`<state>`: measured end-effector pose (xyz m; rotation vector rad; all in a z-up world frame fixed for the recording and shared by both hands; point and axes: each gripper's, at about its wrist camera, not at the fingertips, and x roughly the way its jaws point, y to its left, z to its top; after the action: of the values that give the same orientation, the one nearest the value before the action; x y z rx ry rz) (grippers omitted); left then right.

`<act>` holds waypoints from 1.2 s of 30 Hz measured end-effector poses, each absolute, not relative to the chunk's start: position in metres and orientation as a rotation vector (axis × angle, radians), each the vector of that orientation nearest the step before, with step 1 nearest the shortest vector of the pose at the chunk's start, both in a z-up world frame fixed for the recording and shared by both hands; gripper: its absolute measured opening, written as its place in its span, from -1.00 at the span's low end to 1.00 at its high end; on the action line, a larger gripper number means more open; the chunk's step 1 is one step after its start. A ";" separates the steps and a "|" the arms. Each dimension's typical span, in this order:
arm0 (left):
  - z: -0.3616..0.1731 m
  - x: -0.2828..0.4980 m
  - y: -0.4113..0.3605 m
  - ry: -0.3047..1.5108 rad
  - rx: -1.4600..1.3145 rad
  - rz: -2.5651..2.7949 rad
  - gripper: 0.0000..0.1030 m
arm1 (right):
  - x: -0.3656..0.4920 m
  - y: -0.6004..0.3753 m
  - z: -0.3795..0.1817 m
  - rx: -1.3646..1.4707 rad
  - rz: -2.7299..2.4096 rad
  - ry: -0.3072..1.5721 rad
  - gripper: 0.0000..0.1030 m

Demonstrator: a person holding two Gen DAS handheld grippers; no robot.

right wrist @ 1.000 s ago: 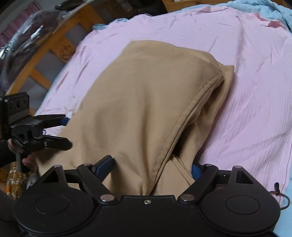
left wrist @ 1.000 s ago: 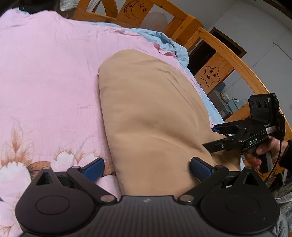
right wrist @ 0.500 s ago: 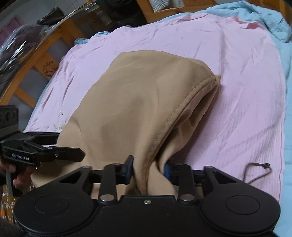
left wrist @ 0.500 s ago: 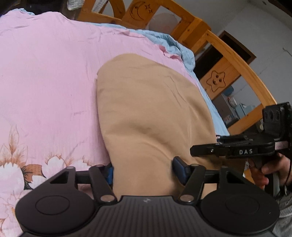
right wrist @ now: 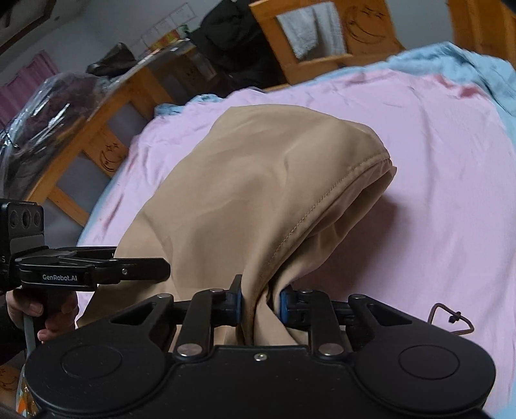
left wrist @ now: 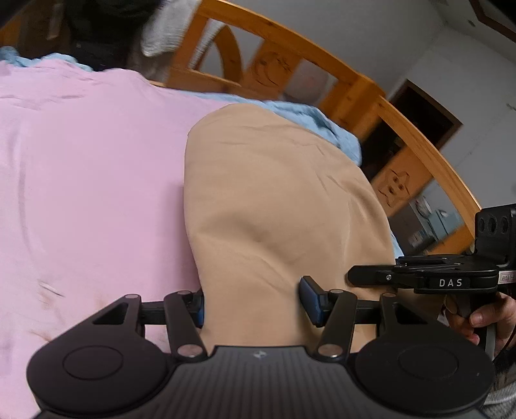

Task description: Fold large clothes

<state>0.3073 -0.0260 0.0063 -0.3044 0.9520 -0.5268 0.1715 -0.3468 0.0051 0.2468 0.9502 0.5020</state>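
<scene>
— Where are we seeing the tan garment (left wrist: 277, 206)?

— It is lying on the pink sheet (left wrist: 90, 180) of the wooden bed (left wrist: 361, 87), its near end lifting toward us.

— What are we gripping?

— Our right gripper (right wrist: 260, 301) is closing narrowly, its pads pinching bunched tan cloth. Our left gripper (left wrist: 251, 303) is closing at a wider gap, the garment's edge filling it between the blue pads (left wrist: 311, 304).

Pink sheet (left wrist: 90, 180) over blue bedding (right wrist: 451, 67), wooden bedframe (left wrist: 354, 83), perhaps a white towel (right wrist: 309, 29).
</scene>
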 end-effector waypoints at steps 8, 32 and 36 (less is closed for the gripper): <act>0.014 0.331 0.039 0.923 -0.354 -0.402 0.13 | 0.232 -0.277 0.013 0.207 0.611 0.931 -0.57; -0.043 0.391 0.107 0.951 -0.438 -0.275 0.27 | 0.337 -0.177 -0.022 -0.071 0.618 0.926 -0.51; -0.038 0.379 0.104 0.920 -0.394 -0.275 0.49 | 0.335 -0.193 -0.022 -0.067 0.588 0.915 -0.28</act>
<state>0.3789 0.1036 -0.0380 -0.3939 0.9202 -0.2746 0.3352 -0.1928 -0.0225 -0.0668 0.9152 0.5875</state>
